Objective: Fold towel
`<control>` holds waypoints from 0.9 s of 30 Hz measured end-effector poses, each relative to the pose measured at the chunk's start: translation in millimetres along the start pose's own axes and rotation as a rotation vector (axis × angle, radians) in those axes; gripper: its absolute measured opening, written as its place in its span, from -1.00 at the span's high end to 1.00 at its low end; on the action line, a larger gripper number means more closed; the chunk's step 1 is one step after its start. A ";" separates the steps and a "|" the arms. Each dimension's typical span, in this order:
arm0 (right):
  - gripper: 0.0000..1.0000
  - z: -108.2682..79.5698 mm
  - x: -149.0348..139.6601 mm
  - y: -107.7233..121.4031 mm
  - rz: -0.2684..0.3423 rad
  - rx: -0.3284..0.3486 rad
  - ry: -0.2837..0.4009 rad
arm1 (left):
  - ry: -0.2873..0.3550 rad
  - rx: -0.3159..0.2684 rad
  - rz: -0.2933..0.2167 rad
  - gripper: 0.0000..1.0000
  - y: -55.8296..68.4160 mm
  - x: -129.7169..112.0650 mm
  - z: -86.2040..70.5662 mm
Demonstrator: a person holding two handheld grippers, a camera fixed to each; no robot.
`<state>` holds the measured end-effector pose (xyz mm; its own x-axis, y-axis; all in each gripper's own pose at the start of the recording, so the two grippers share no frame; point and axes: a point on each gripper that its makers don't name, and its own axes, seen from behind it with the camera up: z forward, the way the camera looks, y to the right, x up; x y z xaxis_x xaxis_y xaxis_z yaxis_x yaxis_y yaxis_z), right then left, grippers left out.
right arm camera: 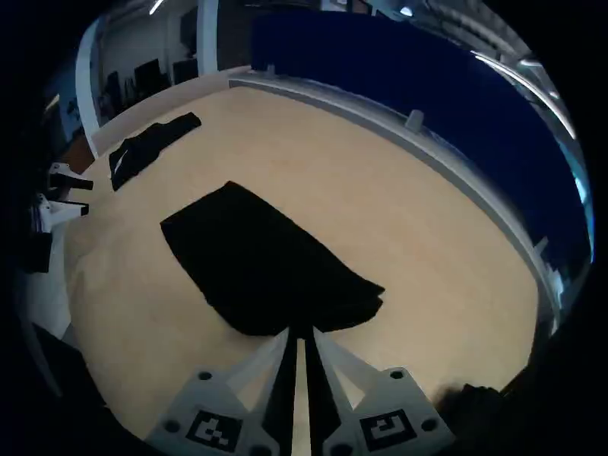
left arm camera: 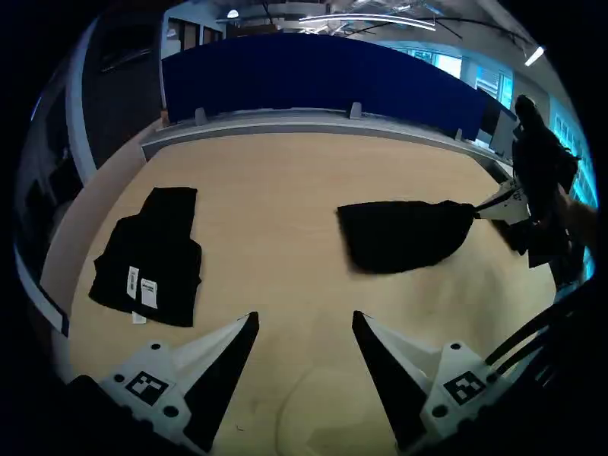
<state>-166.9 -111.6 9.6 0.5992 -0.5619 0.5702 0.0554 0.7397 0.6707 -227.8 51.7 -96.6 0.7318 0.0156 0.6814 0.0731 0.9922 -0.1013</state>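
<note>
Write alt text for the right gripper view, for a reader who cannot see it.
The right tool pinches the near edge of a black towel lying on a pale wooden table. Another dark cloth lies farther off at the upper left.

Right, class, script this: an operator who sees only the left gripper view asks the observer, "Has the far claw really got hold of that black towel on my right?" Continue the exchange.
Observer: In the right gripper view the right claw has its fingers almost together, with the tips at the near edge of the black towel. It looks pinched.
Operator: Is the towel lifted off the table?
Observer: Mostly not. From there it lies spread flat on the wooden table.
Operator: Where is my claw relative to it?
Observer: The left claw sits open at the table's edge, apart from the towel.
</note>
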 end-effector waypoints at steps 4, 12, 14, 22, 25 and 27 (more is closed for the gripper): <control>0.86 -1.8 18.3 -5.7 -0.029 -0.001 0.017 | 0.006 0.004 -0.011 -0.82 -4.1 -0.3 -5.0; 0.86 0.2 34.3 -15.0 -0.070 0.004 0.019 | 0.015 0.006 -0.035 -0.83 -11.0 -1.7 -11.8; 0.86 1.2 35.0 -17.1 -0.075 0.007 0.016 | 0.017 0.008 -0.036 -0.83 -13.2 -1.7 -12.9; 0.86 9.9 56.5 -38.2 -0.118 0.035 0.028 | 0.038 0.034 -0.044 -0.83 -28.1 0.6 -25.4; 0.86 16.9 71.3 -54.4 -0.146 0.059 0.036 | 0.051 0.043 -0.059 -0.83 -33.8 2.3 -34.3; 0.86 22.0 81.1 -66.8 -0.167 0.077 0.041 | 0.061 0.050 -0.072 -0.82 -37.6 3.2 -40.5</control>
<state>-139.6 -214.8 21.5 0.6194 -0.6573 0.4293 0.0960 0.6062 0.7895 -200.7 9.4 -120.0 0.7661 -0.0618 0.6397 0.0942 0.9954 -0.0167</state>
